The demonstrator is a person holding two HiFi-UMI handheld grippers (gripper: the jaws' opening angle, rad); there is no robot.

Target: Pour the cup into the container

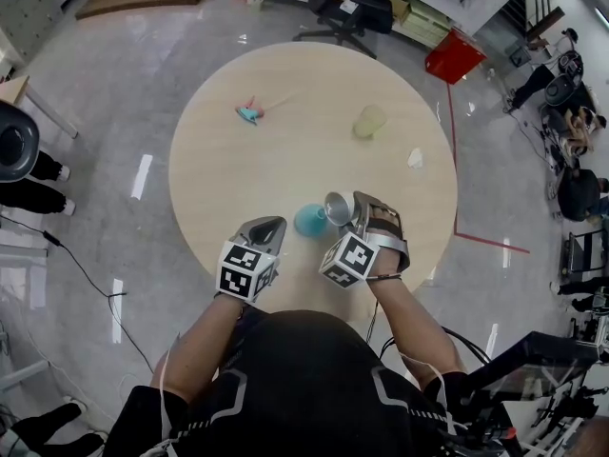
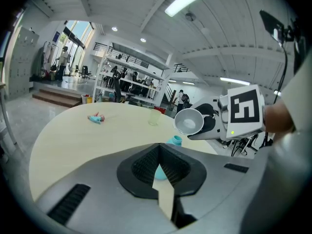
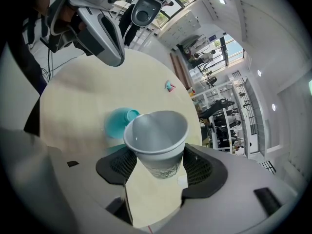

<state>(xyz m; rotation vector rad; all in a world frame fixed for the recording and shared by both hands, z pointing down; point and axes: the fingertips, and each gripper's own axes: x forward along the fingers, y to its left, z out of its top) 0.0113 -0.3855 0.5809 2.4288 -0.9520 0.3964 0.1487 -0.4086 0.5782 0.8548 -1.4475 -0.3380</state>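
A white paper cup is clamped between the jaws of my right gripper, tipped on its side with its mouth toward a teal narrow-necked container on the round table. In the right gripper view the cup fills the jaws, and the container stands just beyond its rim. The cup's inside looks bare white in the left gripper view. My left gripper hovers at the table's near edge, just left of the container, shut with nothing in it.
A pale yellow-green cup stands on the far right of the table. A small teal-and-pink toy lies far left, and a white scrap near the right edge. Beyond the table are an office chair and a red bin.
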